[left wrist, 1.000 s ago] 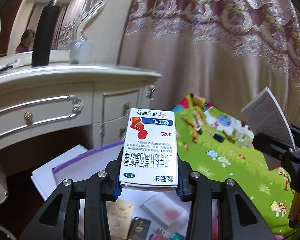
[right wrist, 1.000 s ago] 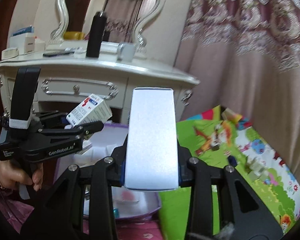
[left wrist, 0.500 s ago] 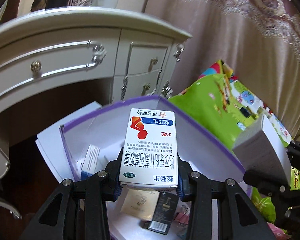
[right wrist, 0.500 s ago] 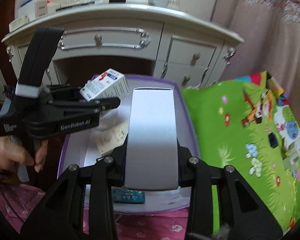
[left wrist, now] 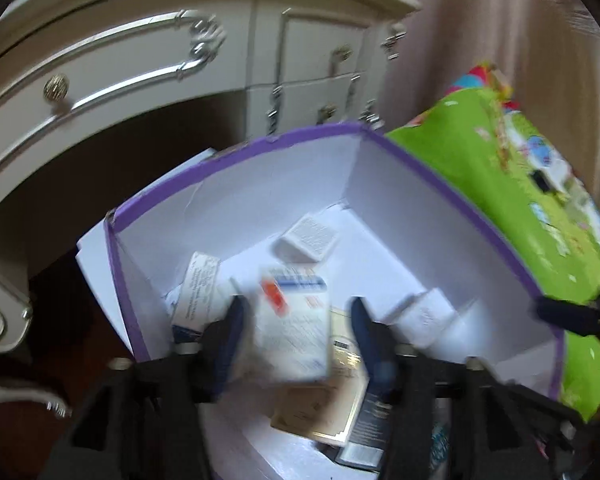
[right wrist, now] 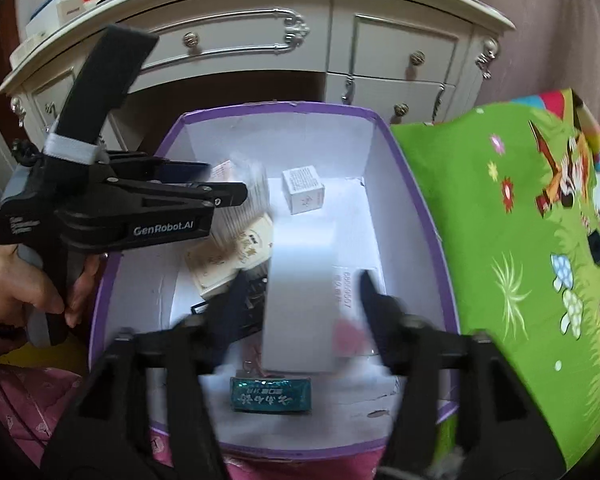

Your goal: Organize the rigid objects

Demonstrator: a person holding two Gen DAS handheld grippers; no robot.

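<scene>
A purple-rimmed white box (left wrist: 440, 184) stands on the floor and also shows in the right wrist view (right wrist: 412, 168). My left gripper (left wrist: 296, 320) is open above it; a blurred white medicine box with red and blue print (left wrist: 292, 320) sits loose between the spread jaws, apart from both. My right gripper (right wrist: 300, 300) is open too; a blurred plain white box (right wrist: 300, 300) lies between its jaws, not touching either. The left gripper's body (right wrist: 140, 208) shows at the box's left wall. Several small boxes lie inside, among them a small white carton (right wrist: 303, 190).
A cream dressing table (right wrist: 260, 32) with drawers stands just behind the box. A green cartoon mat (right wrist: 520, 240) lies to its right. A teal packet (right wrist: 271, 395) and a beige card box (right wrist: 228, 256) lie in the box. Pink bedding (right wrist: 28, 408) is at lower left.
Both grippers have tilted down over the purple box and opened. The medicine box and the white box, gripped half a second ago, are now loose and blurred between the jaws.
</scene>
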